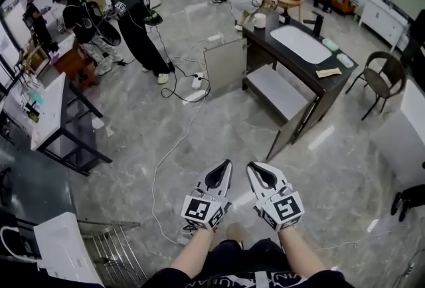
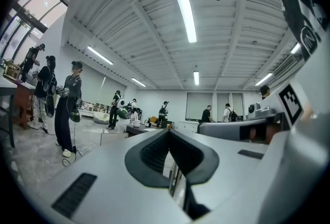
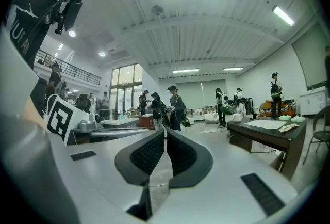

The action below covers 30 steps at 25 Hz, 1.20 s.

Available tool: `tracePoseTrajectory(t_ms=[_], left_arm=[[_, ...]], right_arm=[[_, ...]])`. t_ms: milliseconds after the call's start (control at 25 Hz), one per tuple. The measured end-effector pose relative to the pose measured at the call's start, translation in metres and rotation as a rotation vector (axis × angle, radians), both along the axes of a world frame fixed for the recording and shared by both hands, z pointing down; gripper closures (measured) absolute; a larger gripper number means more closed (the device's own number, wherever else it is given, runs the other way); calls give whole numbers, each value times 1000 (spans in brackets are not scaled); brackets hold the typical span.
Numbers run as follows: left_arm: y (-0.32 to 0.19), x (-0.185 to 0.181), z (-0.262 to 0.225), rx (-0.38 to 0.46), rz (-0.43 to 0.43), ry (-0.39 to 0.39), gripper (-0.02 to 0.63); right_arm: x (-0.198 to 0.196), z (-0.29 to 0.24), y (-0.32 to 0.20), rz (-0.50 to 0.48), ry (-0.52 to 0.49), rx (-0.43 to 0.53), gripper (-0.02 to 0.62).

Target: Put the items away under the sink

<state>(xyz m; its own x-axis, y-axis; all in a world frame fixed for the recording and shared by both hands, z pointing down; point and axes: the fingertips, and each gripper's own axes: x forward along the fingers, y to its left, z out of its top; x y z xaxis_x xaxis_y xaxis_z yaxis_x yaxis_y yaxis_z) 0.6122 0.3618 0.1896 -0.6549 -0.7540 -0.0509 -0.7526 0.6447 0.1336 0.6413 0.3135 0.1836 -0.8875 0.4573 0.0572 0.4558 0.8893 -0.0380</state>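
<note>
Head view: left gripper [image 1: 226, 163] and right gripper [image 1: 252, 165] sit side by side over the marble floor [image 1: 199, 147], both level and well apart from the sink cabinet [image 1: 330, 89]. Left gripper view: I read the jaws pressed together, nothing between them. Right gripper view: same, pads meeting at the tips, nothing pinched. Cabinet door [image 1: 226, 66] stands open, showing the shelf [image 1: 279, 91] under the basin [image 1: 300, 43]. The items are on the countertop: white cup [image 1: 259, 20] and dark bottle [image 1: 284, 16] at the far end, two green pieces [image 1: 331, 44] and a tan piece [image 1: 329, 72] right of the basin. Neither gripper touches any of them.
</note>
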Motion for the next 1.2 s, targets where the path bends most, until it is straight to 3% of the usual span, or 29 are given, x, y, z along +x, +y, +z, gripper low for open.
tracePoseTrajectory(t_ms=[480, 800, 1200], left_arm=[[15, -107, 7, 24, -9, 22, 598], [1, -227, 6, 15, -13, 28, 598], [-54, -359, 8, -37, 84, 28, 598]], right_arm=[[-114, 6, 25, -41, 12, 0, 557], [-235, -1, 12, -4, -31, -15, 557], [-366, 8, -36, 79, 0, -40, 557]])
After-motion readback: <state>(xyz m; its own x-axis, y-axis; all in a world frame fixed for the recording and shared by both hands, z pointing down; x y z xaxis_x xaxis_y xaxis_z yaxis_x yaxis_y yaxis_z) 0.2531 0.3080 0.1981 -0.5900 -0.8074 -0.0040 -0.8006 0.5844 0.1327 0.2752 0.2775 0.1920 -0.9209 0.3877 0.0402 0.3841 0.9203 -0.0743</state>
